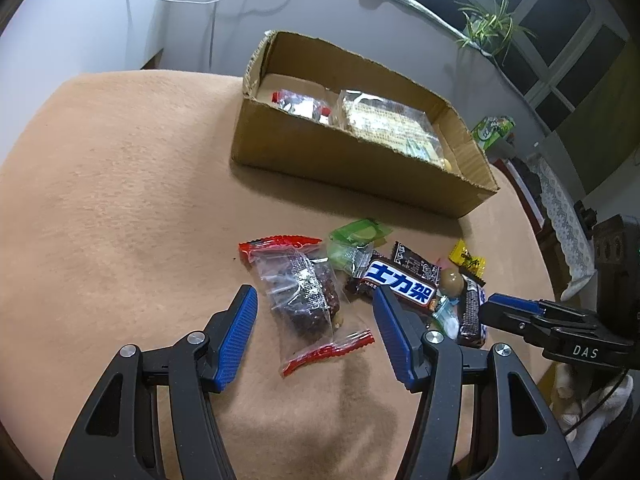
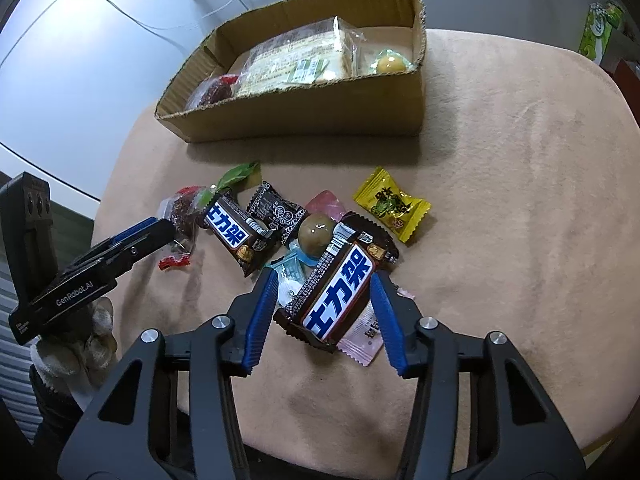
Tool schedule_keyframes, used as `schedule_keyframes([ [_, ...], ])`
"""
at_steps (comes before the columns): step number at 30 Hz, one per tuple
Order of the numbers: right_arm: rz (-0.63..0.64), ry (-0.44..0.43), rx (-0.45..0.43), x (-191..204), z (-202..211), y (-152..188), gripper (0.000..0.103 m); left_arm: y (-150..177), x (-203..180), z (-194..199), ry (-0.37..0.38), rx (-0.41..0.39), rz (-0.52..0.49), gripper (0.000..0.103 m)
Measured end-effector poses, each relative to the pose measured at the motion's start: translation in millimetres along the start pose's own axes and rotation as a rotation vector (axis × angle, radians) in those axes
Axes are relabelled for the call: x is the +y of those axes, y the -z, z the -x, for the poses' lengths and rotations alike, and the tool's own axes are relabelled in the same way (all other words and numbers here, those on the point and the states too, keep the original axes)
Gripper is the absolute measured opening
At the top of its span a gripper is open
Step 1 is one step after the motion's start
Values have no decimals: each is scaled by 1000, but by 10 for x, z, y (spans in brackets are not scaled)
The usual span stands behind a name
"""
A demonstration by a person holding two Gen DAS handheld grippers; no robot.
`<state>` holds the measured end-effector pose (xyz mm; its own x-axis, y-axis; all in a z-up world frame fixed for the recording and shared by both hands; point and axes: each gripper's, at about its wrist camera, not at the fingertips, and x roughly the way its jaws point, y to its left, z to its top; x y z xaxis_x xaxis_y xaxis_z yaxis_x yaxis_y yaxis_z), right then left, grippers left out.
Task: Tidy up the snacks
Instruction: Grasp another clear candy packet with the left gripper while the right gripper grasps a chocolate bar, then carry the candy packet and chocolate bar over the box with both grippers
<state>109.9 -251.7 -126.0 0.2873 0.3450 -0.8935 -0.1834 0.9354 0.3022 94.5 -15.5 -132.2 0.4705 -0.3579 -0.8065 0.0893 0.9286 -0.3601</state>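
My left gripper (image 1: pixel 314 300) stands open over a clear packet with red ends and a dark snack (image 1: pixel 308 300), which lies between its blue pads untouched. My right gripper (image 2: pixel 324 278) is open astride a brown chocolate bar with blue lettering (image 2: pixel 340 292); the pads stand close beside its edges. That bar rests on a pink sachet (image 2: pixel 360 340). A second, similar bar (image 2: pixel 236 232) lies in the pile of small sweets. Behind the pile, an open cardboard box (image 2: pixel 304 112) holds a large clear bag (image 2: pixel 296 60), a red-ended packet (image 1: pixel 300 106) and a yellow sweet (image 2: pixel 390 64).
Loose sweets lie on the beige cloth (image 1: pixel 120 200): a yellow sachet (image 2: pixel 394 204), a black one (image 2: pixel 276 208), a brown ball (image 2: pixel 316 232) and a green wrapper (image 1: pixel 360 232). A green carton (image 2: pixel 600 32) stands beyond the table's right edge. A gloved hand (image 2: pixel 80 352) holds the left tool.
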Motion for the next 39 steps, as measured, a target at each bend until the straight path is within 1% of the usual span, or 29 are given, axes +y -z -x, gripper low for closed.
schedule_keyframes([
  [2,11,16,2,26,-25,-8,50,-7,-6,-39,-8,8,0,60],
  [8,30,42,8,20,-32,-5,36,-13,31,-108,-32,16,3,60],
  [12,40,37,15,-8,-28,-3,34,2,20,-129,-44,15,-30,57],
  [14,42,42,19,0,-33,-8,34,13,7,-127,-45,13,-45,52],
  [15,42,46,21,10,-37,-13,34,22,3,-122,-45,11,-53,46],
  [16,46,52,26,24,-47,-20,35,29,3,-119,-46,10,-57,43],
  [19,69,72,41,92,-97,-47,37,39,20,-109,-43,5,-63,40],
  [21,78,76,53,112,-140,-52,37,30,29,-103,-39,4,-64,39],
  [24,70,68,46,100,-139,-46,36,27,40,-84,-38,-2,-62,38],
  [32,47,36,17,-12,-52,18,27,58,114,-8,-21,-17,-39,37],
  [33,42,33,12,-31,-36,21,24,56,118,-2,-17,-19,-37,37],
  [39,14,7,-10,-125,56,59,21,60,114,64,-3,-34,-31,37],
])
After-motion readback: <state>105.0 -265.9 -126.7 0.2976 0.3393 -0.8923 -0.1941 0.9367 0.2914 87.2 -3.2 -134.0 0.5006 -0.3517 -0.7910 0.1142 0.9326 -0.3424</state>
